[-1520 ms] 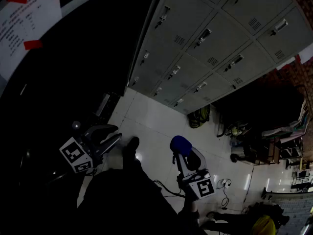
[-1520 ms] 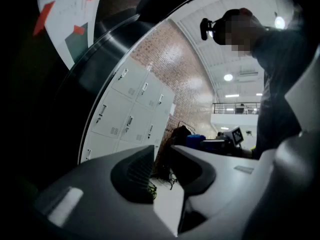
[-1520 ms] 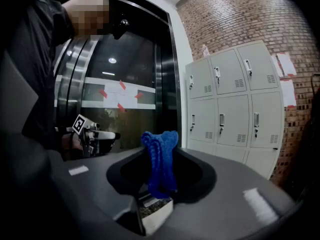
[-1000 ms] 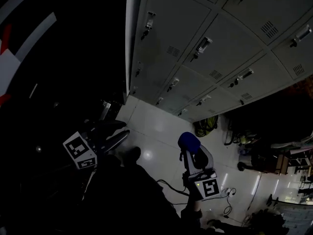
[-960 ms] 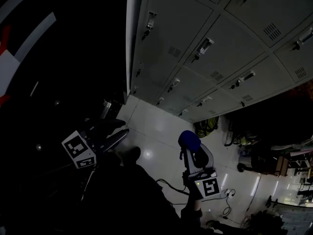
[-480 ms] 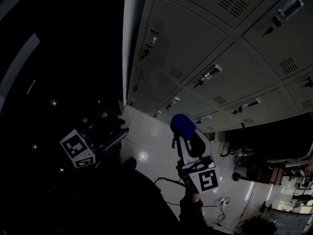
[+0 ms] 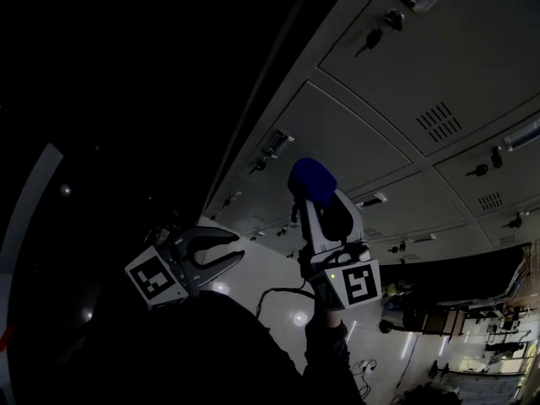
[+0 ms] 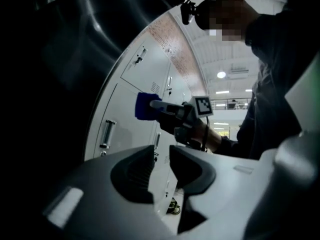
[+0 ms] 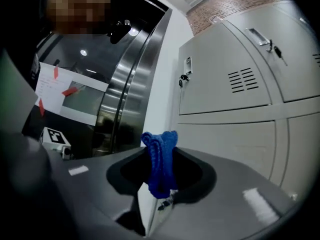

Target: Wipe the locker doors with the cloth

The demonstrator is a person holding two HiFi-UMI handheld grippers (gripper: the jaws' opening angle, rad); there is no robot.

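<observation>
Now the right gripper [image 9: 161, 176] clamps a bunched blue knitted cloth [image 9: 160, 156]. The grey metal locker doors [image 9: 225, 89] stand close at two o'clock, contact unclear. The left gripper [image 8: 162, 154], jaws apart and empty, sits farther from them.

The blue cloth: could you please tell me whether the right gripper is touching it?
Touching. The right gripper view shows the right gripper with its jaws closed on the blue cloth, which stands pinched between them.

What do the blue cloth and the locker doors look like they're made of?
Blue cloth: likely knitted or terry fabric, soft and matte, judging by its ribbed loops. Locker doors: probably painted sheet metal, smooth light grey, with punched vent slots.
</observation>
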